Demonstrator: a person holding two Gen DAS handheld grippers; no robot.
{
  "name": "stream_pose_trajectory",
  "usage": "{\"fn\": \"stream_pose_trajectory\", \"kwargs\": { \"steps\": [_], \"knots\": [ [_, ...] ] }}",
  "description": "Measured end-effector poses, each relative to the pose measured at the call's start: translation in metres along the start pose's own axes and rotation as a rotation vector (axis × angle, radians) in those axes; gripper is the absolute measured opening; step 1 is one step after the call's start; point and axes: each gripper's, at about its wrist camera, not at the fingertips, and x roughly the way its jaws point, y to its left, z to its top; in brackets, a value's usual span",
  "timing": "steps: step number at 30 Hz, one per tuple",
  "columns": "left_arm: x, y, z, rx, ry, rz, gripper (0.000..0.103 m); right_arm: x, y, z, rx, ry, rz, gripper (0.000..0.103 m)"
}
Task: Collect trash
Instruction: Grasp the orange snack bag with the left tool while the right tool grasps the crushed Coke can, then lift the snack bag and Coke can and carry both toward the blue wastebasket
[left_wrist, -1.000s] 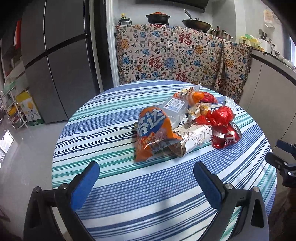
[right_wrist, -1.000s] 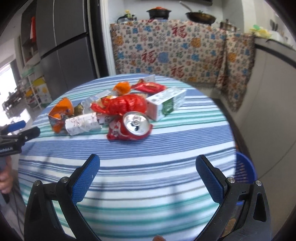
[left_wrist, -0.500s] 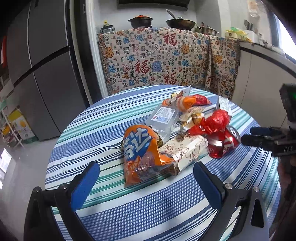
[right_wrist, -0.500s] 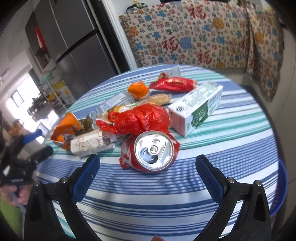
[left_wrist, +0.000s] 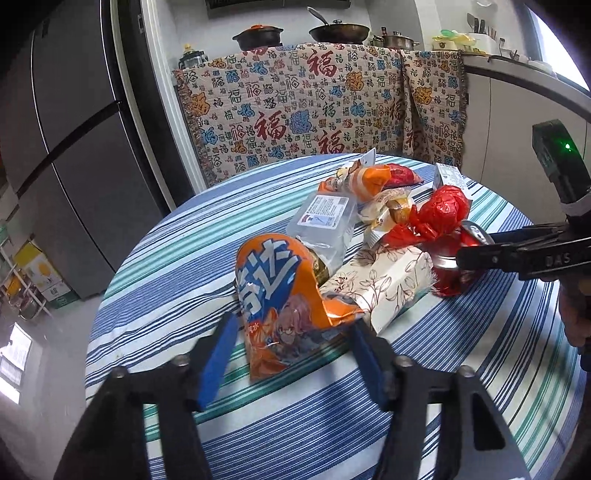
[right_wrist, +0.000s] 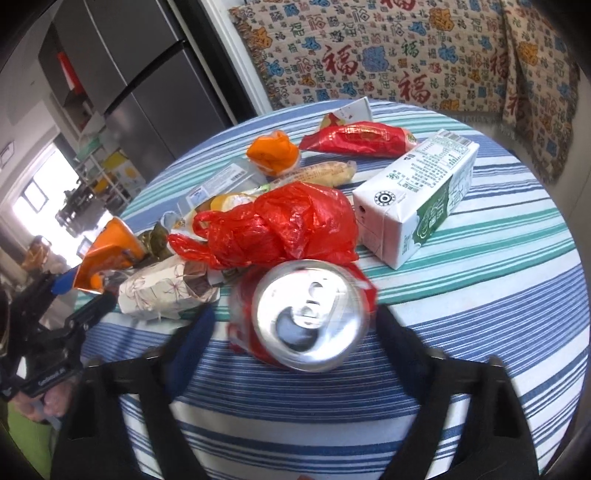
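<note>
A pile of trash lies on the round striped table (left_wrist: 147, 295). My left gripper (left_wrist: 291, 347) has its fingers on either side of the near end of the orange snack bag (left_wrist: 280, 295), closing in on it. My right gripper (right_wrist: 295, 332) has its fingers on either side of the crushed red soda can (right_wrist: 306, 317), which lies with its top facing me; it also shows in the left wrist view (left_wrist: 450, 269). A red plastic bag (right_wrist: 280, 225), a floral paper wrapper (right_wrist: 162, 291) and a white-green milk carton (right_wrist: 417, 206) lie close by.
Further back lie a red snack packet (right_wrist: 358, 140), an orange wrapper (right_wrist: 273, 151) and a clear plastic pack (left_wrist: 325, 221). A patterned cloth (left_wrist: 314, 103) covers the counter behind the table. A grey fridge (left_wrist: 66, 147) stands at the left.
Both grippers moved forward to the pile and narrowed from wide open. The left now straddles the orange snack bag, the right straddles the red can.
</note>
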Motion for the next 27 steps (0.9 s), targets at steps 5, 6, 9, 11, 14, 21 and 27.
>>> {"fn": "stream_pose_trajectory", "kwargs": {
  "steps": [5, 6, 9, 11, 14, 21, 27],
  "knots": [
    [0.0, 0.013, 0.0, -0.068, 0.004, -0.005, 0.027, -0.013, 0.002, -0.001, -0.024, -0.013, -0.009, 0.077],
    [-0.002, 0.016, 0.0, -0.083, 0.001, -0.001, 0.026, -0.017, 0.003, -0.001, -0.03, -0.018, -0.011, 0.077],
    [-0.007, 0.025, -0.002, -0.133, -0.009, 0.005, 0.025, -0.026, 0.005, -0.005, -0.043, -0.034, -0.012, 0.076],
    [-0.011, 0.031, -0.004, -0.163, -0.01, 0.014, 0.024, -0.034, 0.005, -0.009, -0.047, -0.043, -0.01, 0.076],
    [-0.018, 0.037, -0.007, -0.207, -0.006, 0.015, 0.023, -0.048, 0.004, -0.015, -0.049, -0.058, -0.007, 0.076],
    [-0.036, 0.041, -0.009, -0.275, -0.015, 0.024, 0.022, -0.066, -0.011, -0.022, -0.032, -0.084, -0.022, 0.076],
    [-0.048, 0.03, -0.006, -0.288, -0.018, 0.024, 0.022, -0.075, -0.017, -0.028, -0.023, -0.102, -0.036, 0.075]
  ]
}}
